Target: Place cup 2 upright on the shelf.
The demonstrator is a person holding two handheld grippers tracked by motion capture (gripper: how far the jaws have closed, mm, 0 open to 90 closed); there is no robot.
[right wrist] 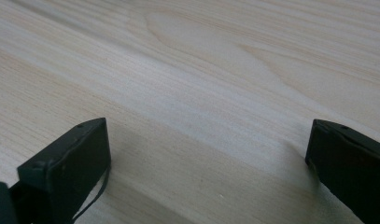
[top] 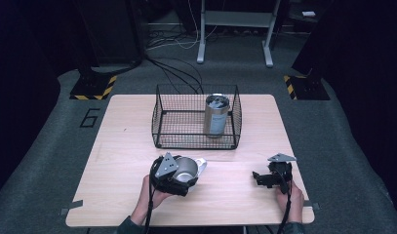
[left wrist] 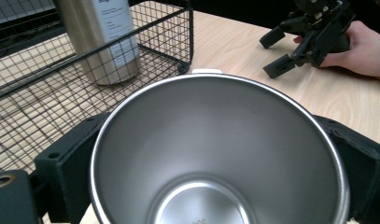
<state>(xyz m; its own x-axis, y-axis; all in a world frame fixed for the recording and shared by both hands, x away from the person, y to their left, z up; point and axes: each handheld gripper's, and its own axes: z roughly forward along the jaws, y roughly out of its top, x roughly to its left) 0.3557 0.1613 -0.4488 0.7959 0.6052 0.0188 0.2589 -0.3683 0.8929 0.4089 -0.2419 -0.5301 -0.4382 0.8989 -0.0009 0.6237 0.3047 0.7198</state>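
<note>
At the table's [top: 123, 146] seven o'clock, the left gripper [top: 182, 181] clasps a steel cup [top: 186, 169], jaws on its sides. At twelve stands the basket [top: 159, 122] with a tumbler [top: 216, 115]. At five, the right gripper [top: 258, 178] rests, jaws spread.

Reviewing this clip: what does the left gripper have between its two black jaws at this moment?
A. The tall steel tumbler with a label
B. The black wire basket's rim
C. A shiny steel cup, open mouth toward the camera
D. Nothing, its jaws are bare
C: in the left gripper view the shiny steel cup sits between the black jaws of the left gripper, while the tall labelled steel tumbler stands inside the black wire basket.
</note>
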